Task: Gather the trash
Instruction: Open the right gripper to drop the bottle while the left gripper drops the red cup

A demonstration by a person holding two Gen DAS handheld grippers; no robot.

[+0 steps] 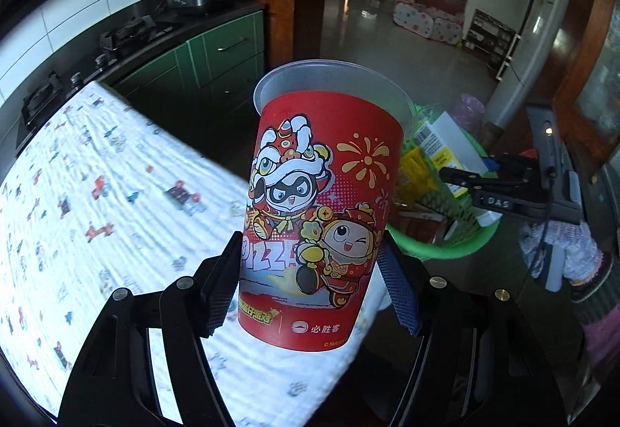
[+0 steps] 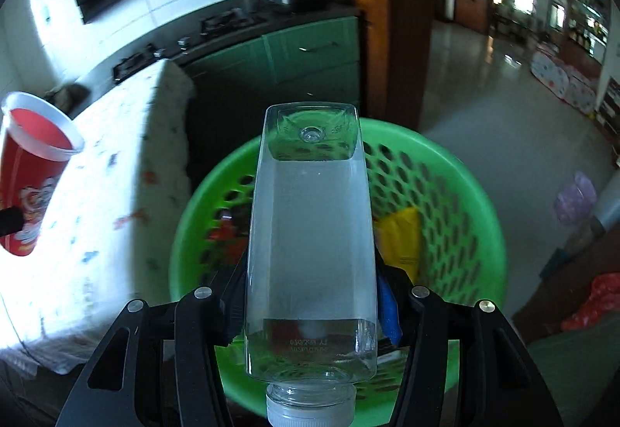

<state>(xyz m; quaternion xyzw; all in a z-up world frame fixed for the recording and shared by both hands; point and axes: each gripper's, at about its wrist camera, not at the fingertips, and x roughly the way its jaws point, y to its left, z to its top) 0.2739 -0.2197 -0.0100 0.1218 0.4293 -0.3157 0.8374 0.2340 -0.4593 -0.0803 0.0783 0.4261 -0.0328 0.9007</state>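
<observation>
My left gripper (image 1: 310,283) is shut on a red paper cup (image 1: 321,202) with cartoon prints and a clear lid, held upright above the table's right end. The cup also shows in the right wrist view (image 2: 31,171) at far left. My right gripper (image 2: 310,303) is shut on a clear square plastic bottle (image 2: 310,233), cap toward the camera, held over a green perforated basket (image 2: 457,202). In the left wrist view the basket (image 1: 457,241) sits right of the cup, with the right gripper (image 1: 500,190) above it.
The table carries a white patterned cloth (image 1: 97,194). The basket holds a yellow wrapper (image 2: 403,237) and cartons (image 1: 445,144). Green cabinets (image 1: 217,55) and a stove (image 1: 128,31) stand behind. An open tiled floor (image 2: 503,109) lies to the right.
</observation>
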